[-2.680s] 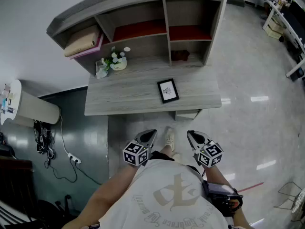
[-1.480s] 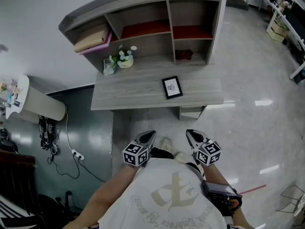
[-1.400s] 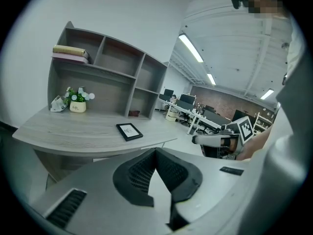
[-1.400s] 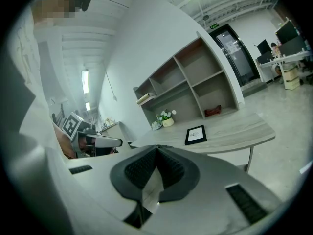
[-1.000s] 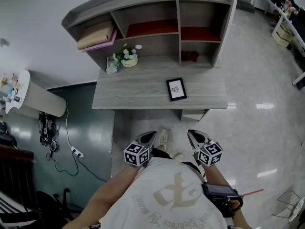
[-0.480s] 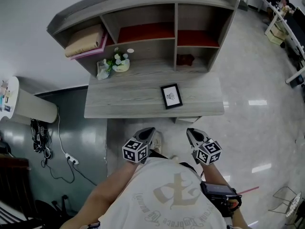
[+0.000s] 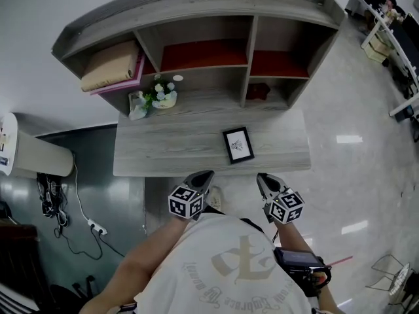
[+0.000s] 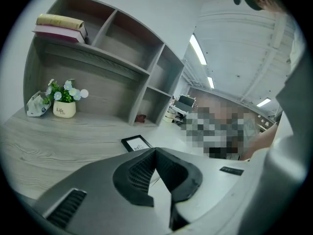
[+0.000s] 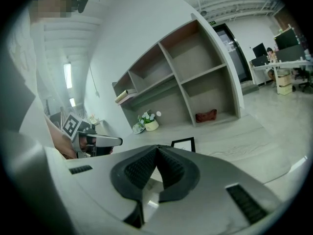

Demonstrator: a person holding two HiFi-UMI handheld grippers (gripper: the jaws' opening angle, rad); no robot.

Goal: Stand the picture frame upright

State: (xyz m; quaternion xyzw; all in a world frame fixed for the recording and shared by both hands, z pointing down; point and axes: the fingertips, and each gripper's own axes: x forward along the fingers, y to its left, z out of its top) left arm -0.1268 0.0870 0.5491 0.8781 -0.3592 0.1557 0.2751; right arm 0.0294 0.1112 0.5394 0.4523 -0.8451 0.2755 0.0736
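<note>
A small black picture frame [image 7: 238, 144] with a white print lies flat on the grey wooden desk [image 7: 170, 152], right of its middle and near the front edge. It also shows in the left gripper view [image 8: 138, 143] and the right gripper view [image 9: 184, 144], just beyond the jaw tips. My left gripper [image 7: 205, 176] hangs at the desk's front edge, left of the frame, shut and empty. My right gripper [image 7: 263, 178] hangs to the frame's near right, also shut with nothing in it. Neither touches the frame.
A hutch with open shelves [image 7: 216, 51] rises at the desk's back. A white flower pot [image 7: 162, 95] stands at back left, a dark red thing [image 7: 258, 91] in the right cubby, and folded cloth [image 7: 108, 74] on the upper left shelf. Glossy floor [image 7: 366, 175] spreads to the right.
The view has closed in on the desk: the frame now lies lower in the picture, nearer both grippers. The grippers stay shut and side by side.
</note>
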